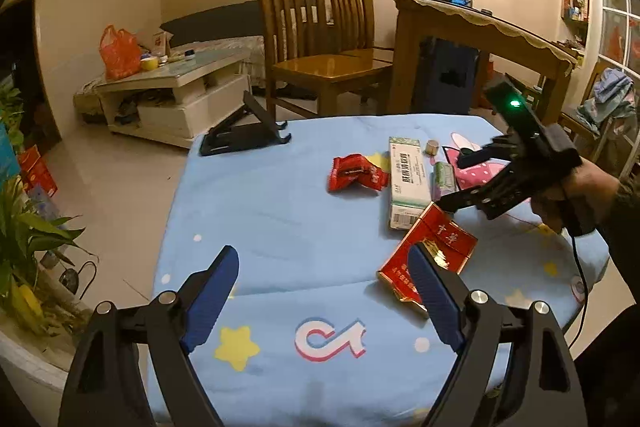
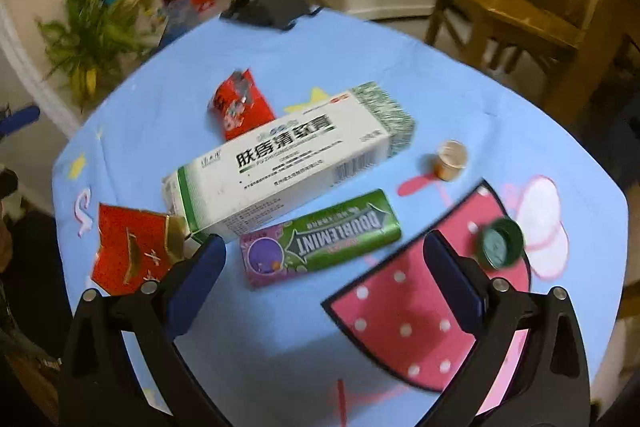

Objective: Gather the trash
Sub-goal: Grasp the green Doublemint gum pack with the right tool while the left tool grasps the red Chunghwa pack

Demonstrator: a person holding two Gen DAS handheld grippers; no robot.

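Note:
Trash lies on a blue cloth-covered table (image 1: 280, 219). A white and green ointment box (image 1: 409, 183) (image 2: 280, 163), a green gum pack (image 2: 324, 239) (image 1: 444, 175), a crumpled red wrapper (image 1: 356, 173) (image 2: 240, 103), a flattened red cigarette pack (image 1: 434, 255) (image 2: 132, 251), a small gold cap (image 1: 431, 148) (image 2: 451, 159) and a green bottle cap (image 2: 502, 243) lie there. My left gripper (image 1: 324, 291) is open and empty over the near cloth. My right gripper (image 2: 324, 275) (image 1: 452, 183) is open and empty, hovering just above the gum pack.
A black folding stand (image 1: 244, 131) sits at the table's far left corner. Wooden chairs (image 1: 320, 43) and a wooden side table (image 1: 480, 39) stand behind. A white coffee table (image 1: 176, 95) with an orange bag is far left. Potted plants (image 1: 28, 235) are at the left.

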